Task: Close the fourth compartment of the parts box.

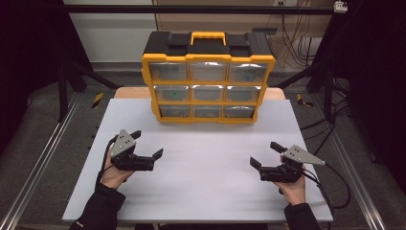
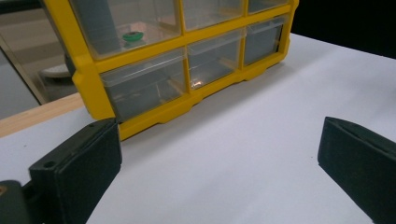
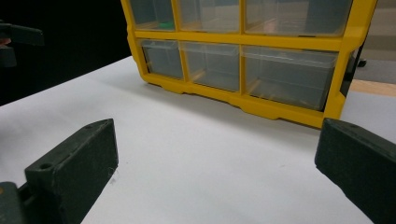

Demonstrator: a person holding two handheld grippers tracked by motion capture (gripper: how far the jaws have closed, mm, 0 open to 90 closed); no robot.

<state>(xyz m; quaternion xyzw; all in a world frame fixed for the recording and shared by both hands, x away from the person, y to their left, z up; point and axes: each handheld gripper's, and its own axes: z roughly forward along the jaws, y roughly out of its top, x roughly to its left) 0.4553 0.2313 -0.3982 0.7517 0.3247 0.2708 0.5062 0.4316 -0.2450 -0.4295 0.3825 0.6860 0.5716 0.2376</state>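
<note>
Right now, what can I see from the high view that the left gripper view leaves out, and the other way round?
High view alone: the organiser's yellow carry handle, both hands, and the right gripper, jaws open. Left gripper view alone: a close look at a green item in a middle-row drawer. Both: the yellow drawer organiser, the white table, and the left gripper, jaws open and holding nothing.

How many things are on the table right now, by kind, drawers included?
Yellow and black drawer organizer: 1
Clear drawers in it, one at top left: 9
Green item in the middle-left drawer: 1
Handheld grippers, left gripper and right gripper, both open and empty: 2
Total: 13
</note>
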